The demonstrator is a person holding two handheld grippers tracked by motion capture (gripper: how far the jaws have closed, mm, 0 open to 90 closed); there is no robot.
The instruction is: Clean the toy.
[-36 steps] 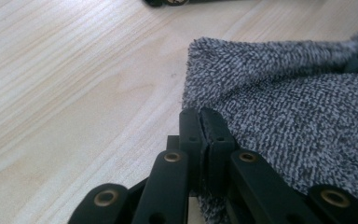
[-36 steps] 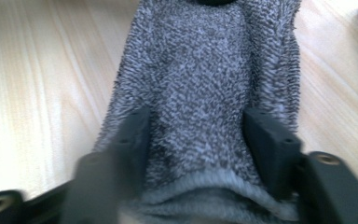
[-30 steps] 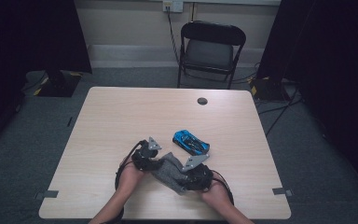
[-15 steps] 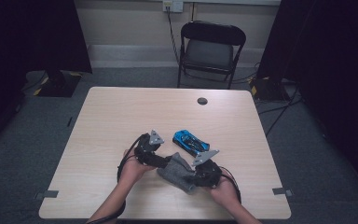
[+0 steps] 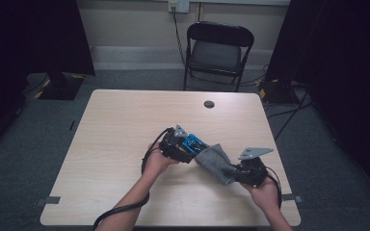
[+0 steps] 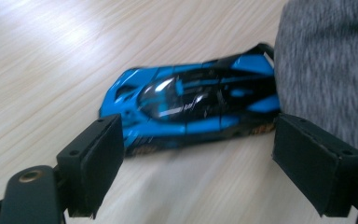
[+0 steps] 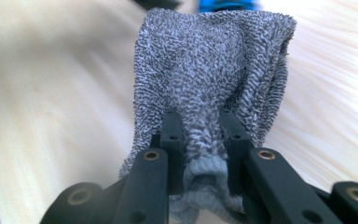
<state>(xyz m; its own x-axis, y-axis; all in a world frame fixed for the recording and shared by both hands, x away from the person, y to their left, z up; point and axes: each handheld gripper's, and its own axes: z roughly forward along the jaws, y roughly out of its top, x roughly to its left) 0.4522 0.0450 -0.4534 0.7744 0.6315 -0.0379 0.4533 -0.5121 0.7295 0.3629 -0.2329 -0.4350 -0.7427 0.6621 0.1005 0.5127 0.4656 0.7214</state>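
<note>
The right gripper [image 5: 232, 172] clamps a grey sock [image 7: 214, 70]. The left gripper [image 6: 198, 154], jaws just spread wide, brackets a blue toy car [image 6: 191, 109] on the table [image 5: 125, 120].

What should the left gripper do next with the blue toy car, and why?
Probably move the left gripper forward and close on the blue toy car: its jaws stand open on either side, short of the car. The right gripper holds the grey cloth shut.

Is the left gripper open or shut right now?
Open. The left gripper has its jaws spread wide, having just opened, with the blue toy car beyond them on the table, untouched.
</note>
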